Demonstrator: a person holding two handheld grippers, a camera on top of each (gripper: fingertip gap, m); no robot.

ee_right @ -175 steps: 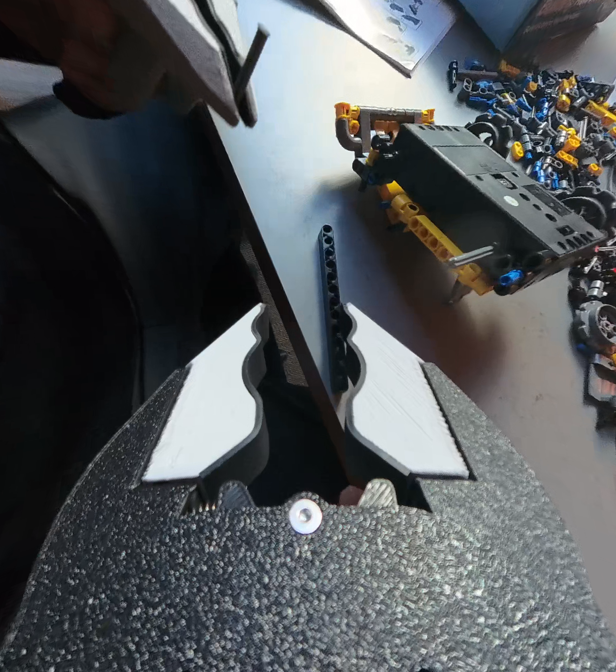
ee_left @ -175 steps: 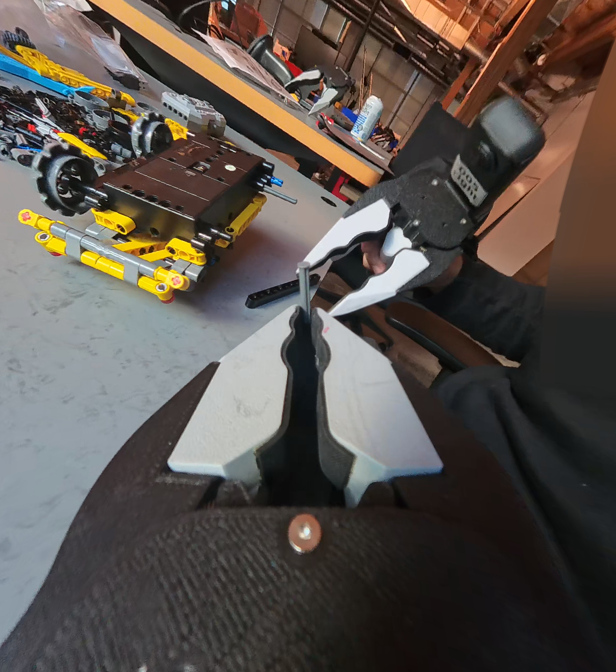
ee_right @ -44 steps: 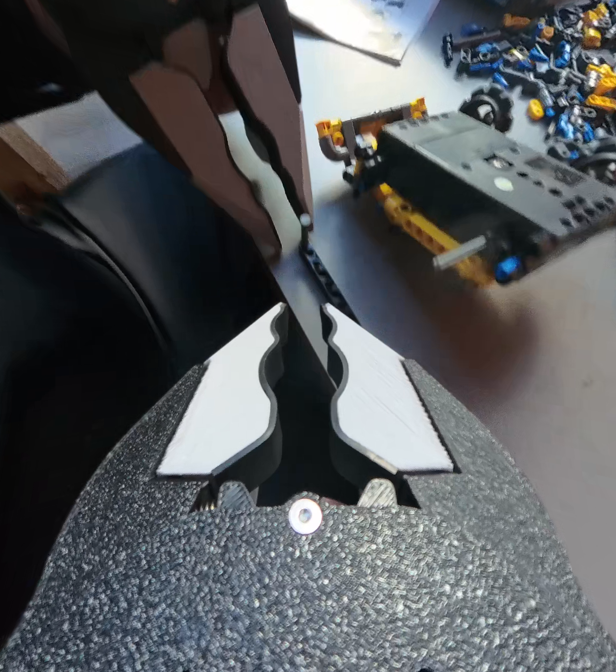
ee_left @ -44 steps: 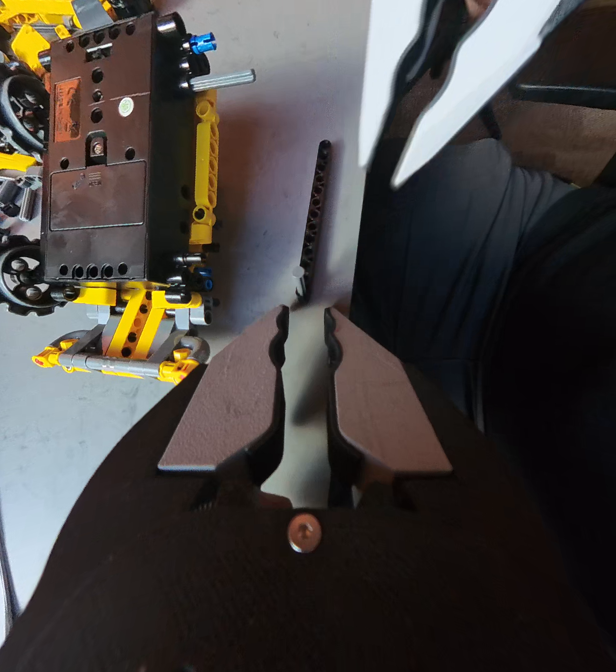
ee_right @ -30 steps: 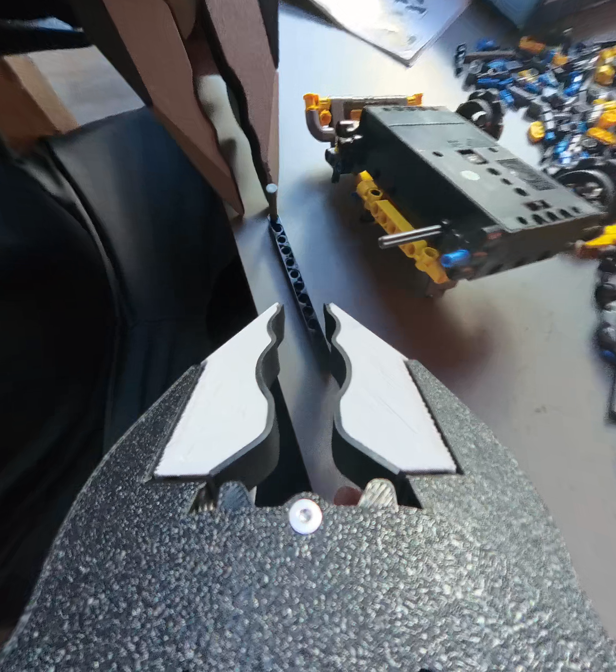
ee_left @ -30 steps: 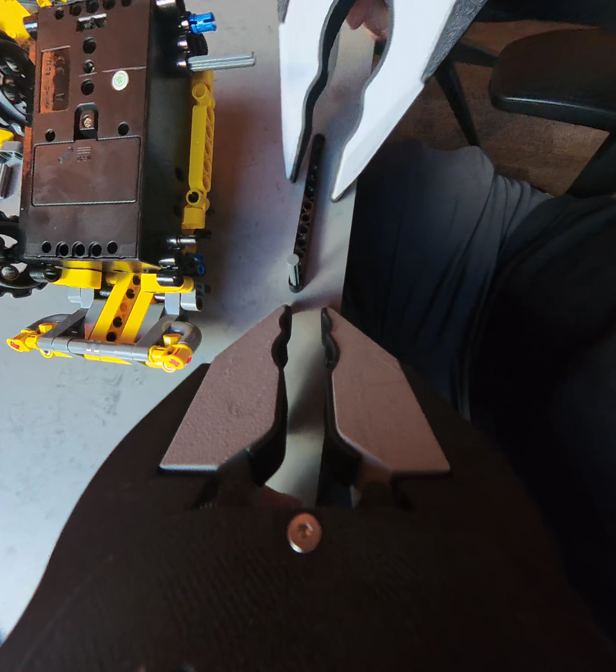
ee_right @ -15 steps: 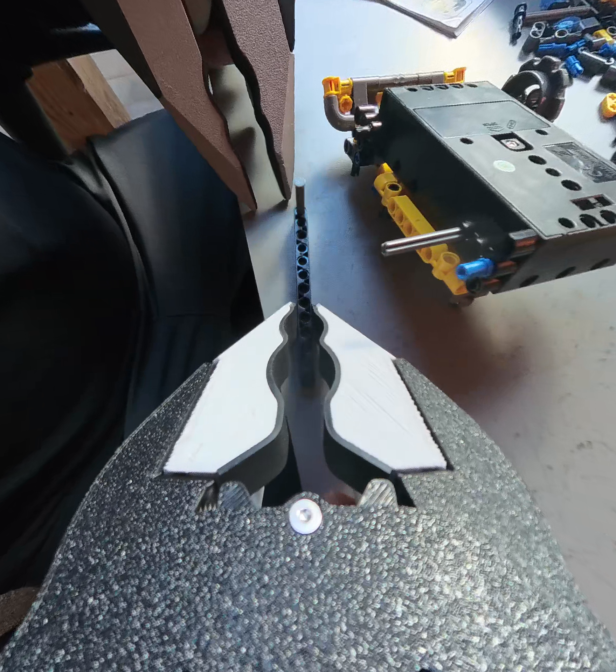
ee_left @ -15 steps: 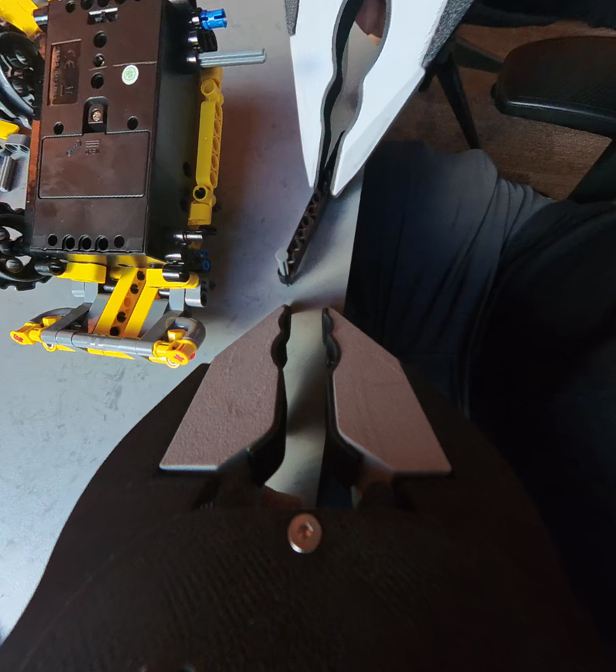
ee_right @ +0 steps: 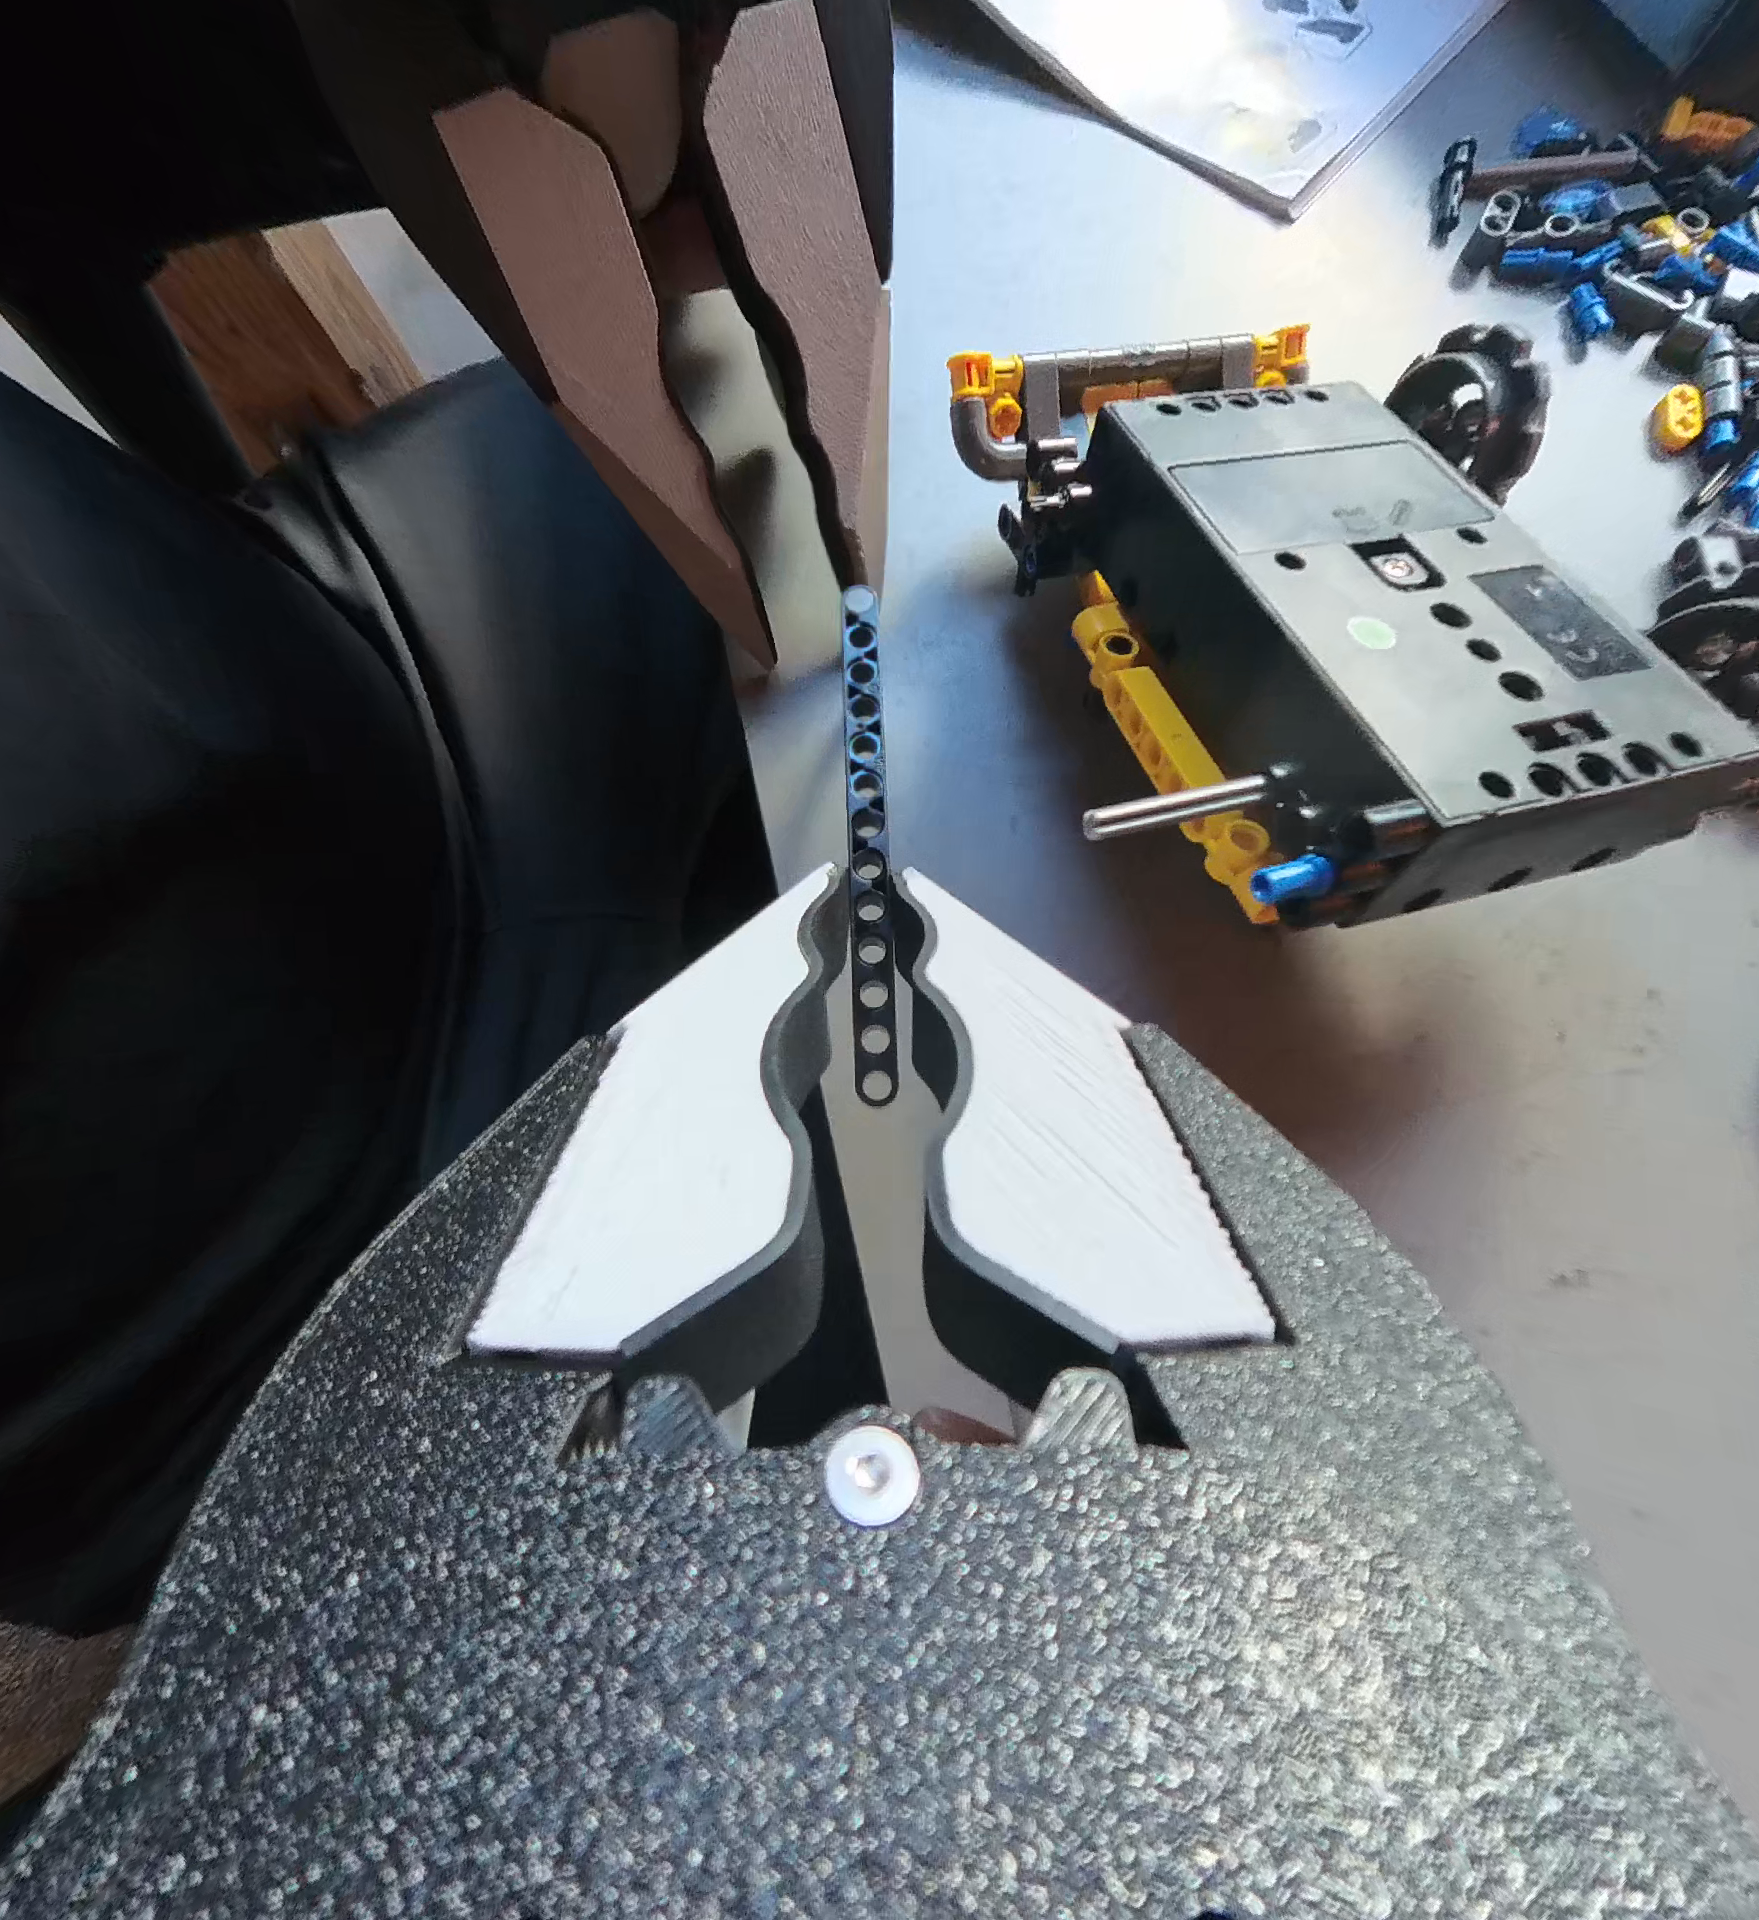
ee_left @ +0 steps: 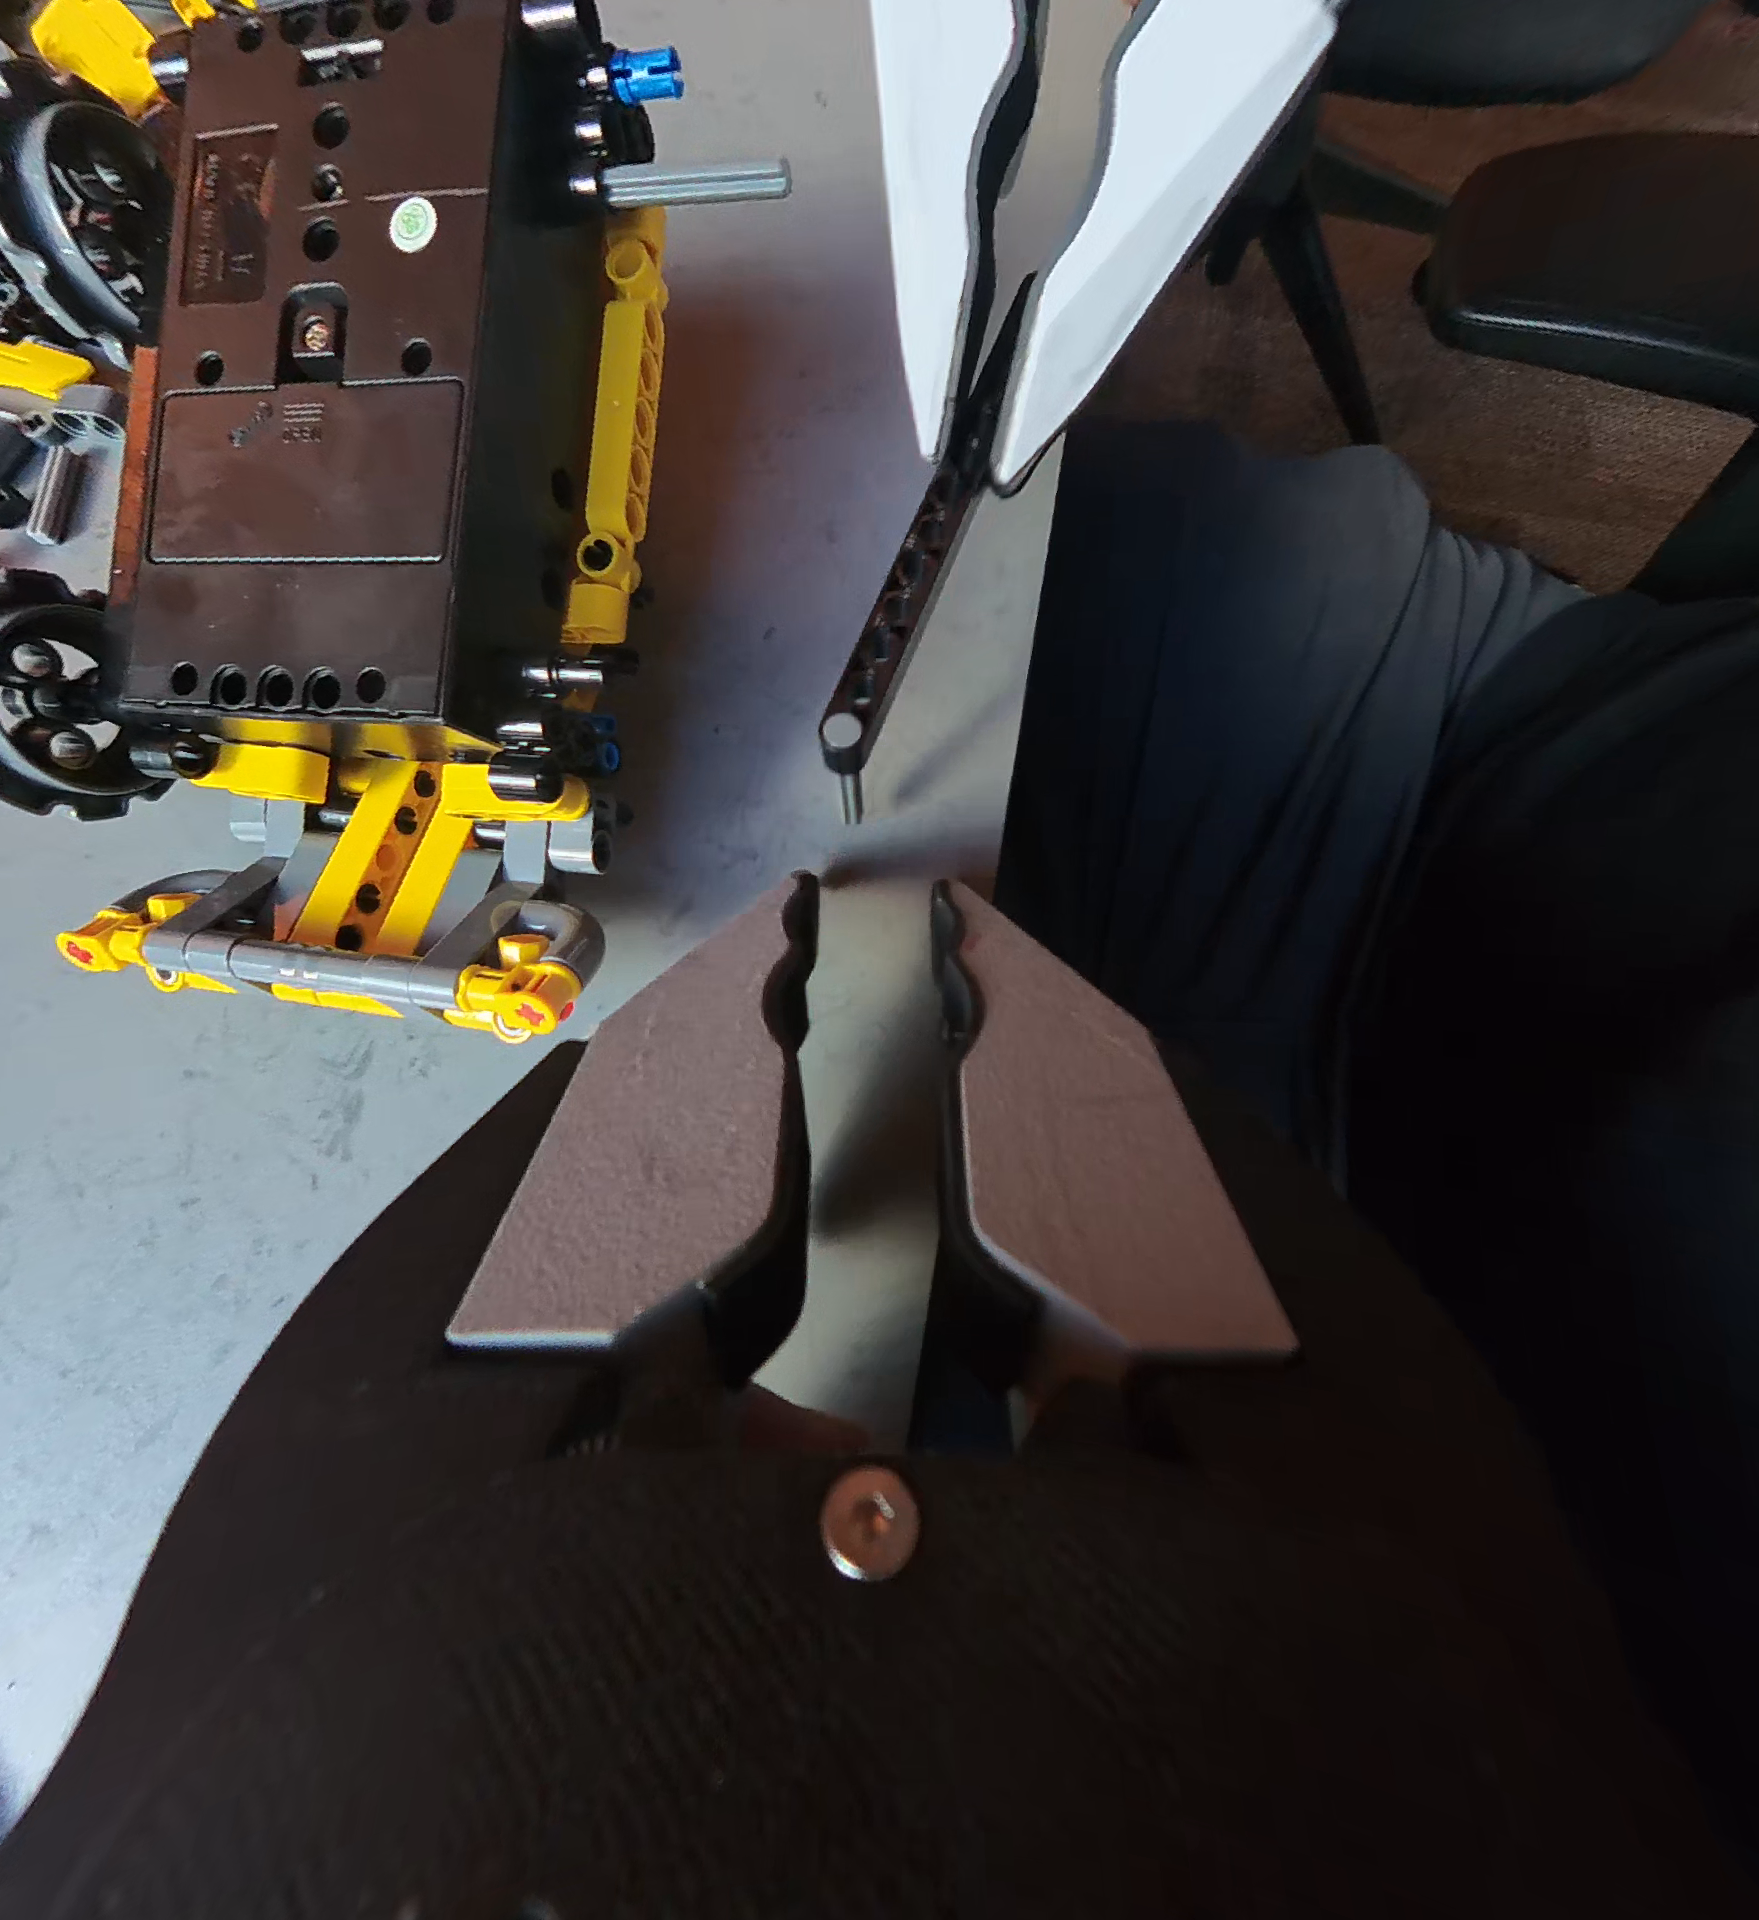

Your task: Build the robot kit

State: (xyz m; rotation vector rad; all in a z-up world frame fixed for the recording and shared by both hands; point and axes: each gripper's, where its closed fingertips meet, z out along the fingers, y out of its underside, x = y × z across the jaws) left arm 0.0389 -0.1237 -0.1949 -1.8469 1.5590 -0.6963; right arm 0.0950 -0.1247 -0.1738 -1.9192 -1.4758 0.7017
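black and long, the holed plastic beam (ee_right: pixel 867 831) now sits clamped in the right tongs (ee_right: pixel 870 883), lifted off the grey bench (ee_left: pixel 127 1195) where it lay a second ago. a grey pin (ee_left: pixel 851 795) fills its far end. the left tongs (ee_left: pixel 867 899) hang empty, slightly parted, just beside that end.

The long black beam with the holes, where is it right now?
The black beam is pinched in the right gripper, pointing toward the left gripper, near the table edge beside the black and yellow model.
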